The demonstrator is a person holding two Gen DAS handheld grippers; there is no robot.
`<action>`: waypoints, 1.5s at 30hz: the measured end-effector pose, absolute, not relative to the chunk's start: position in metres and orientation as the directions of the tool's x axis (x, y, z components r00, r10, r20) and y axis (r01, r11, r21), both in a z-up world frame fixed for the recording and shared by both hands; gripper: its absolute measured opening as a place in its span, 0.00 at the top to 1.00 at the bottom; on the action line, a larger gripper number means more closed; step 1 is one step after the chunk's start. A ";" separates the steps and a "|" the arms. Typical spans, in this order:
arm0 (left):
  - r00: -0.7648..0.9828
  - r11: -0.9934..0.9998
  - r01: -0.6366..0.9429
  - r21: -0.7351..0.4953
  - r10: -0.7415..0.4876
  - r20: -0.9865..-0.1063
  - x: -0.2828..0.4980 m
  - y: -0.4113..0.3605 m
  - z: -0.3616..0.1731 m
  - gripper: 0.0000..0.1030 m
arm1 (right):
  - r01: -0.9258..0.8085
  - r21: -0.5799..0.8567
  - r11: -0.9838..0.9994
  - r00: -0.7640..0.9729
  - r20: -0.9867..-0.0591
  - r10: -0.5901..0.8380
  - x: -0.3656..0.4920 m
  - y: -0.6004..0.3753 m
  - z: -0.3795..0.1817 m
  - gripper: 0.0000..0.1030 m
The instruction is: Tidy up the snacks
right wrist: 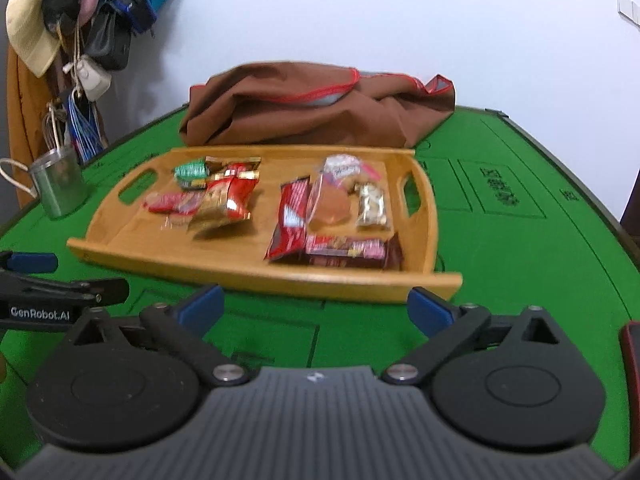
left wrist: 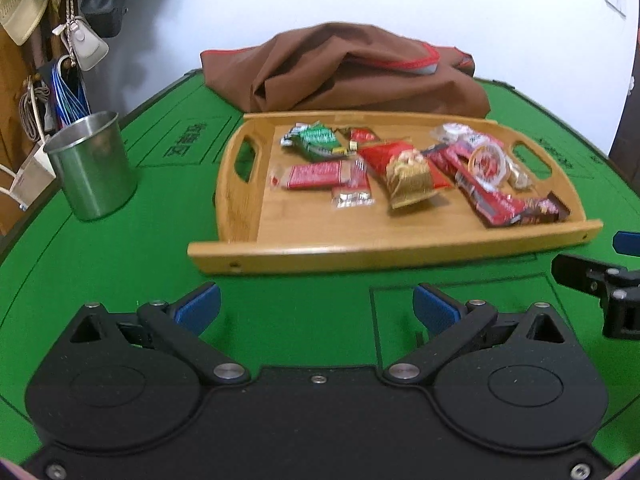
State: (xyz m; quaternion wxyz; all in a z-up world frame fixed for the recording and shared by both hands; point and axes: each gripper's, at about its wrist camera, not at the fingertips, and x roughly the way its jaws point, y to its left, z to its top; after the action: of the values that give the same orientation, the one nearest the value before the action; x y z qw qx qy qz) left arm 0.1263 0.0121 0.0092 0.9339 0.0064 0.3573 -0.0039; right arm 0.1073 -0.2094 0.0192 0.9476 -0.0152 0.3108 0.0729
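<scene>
A wooden tray (left wrist: 304, 216) (right wrist: 224, 258) with cut-out handles lies on the green table and holds several wrapped snacks. Among them are a green packet (left wrist: 316, 140) (right wrist: 191, 171), a red-and-gold bag (left wrist: 408, 174) (right wrist: 226, 200), a flat red bar (left wrist: 316, 175) and a long red wrapper (left wrist: 492, 200) (right wrist: 292, 220). My left gripper (left wrist: 316, 308) hovers over the felt just short of the tray's near rim, open, nothing between its blue pads. My right gripper (right wrist: 316, 308) is also open and empty, at the tray's near right corner.
A steel cup (left wrist: 94, 164) (right wrist: 58, 188) stands left of the tray. A crumpled brown cloth bag (left wrist: 352, 68) (right wrist: 312, 108) lies behind it by the wall. Bags and a hat (right wrist: 28, 28) hang at the far left. A dark red-edged object (right wrist: 630, 364) sits at the right edge.
</scene>
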 end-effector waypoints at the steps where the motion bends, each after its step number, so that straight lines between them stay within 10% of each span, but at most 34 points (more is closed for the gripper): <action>1: 0.742 1.000 0.010 0.012 0.000 -0.670 0.125 0.012 0.007 0.00 | -0.146 0.010 0.989 0.795 -0.595 0.123 0.105 -0.208 0.016 0.00; 45: 0.707 1.000 -0.026 0.003 0.020 -0.707 0.119 0.008 -0.013 0.00 | -0.097 -0.017 0.995 0.718 -0.694 0.058 0.109 -0.202 -0.012 0.00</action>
State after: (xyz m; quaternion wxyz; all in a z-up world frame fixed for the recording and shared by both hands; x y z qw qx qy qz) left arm 0.1185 0.0079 -0.0125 0.9239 -0.0038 0.3824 0.0127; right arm 0.1093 -0.2016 -0.0116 0.9264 -0.0261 0.3733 0.0420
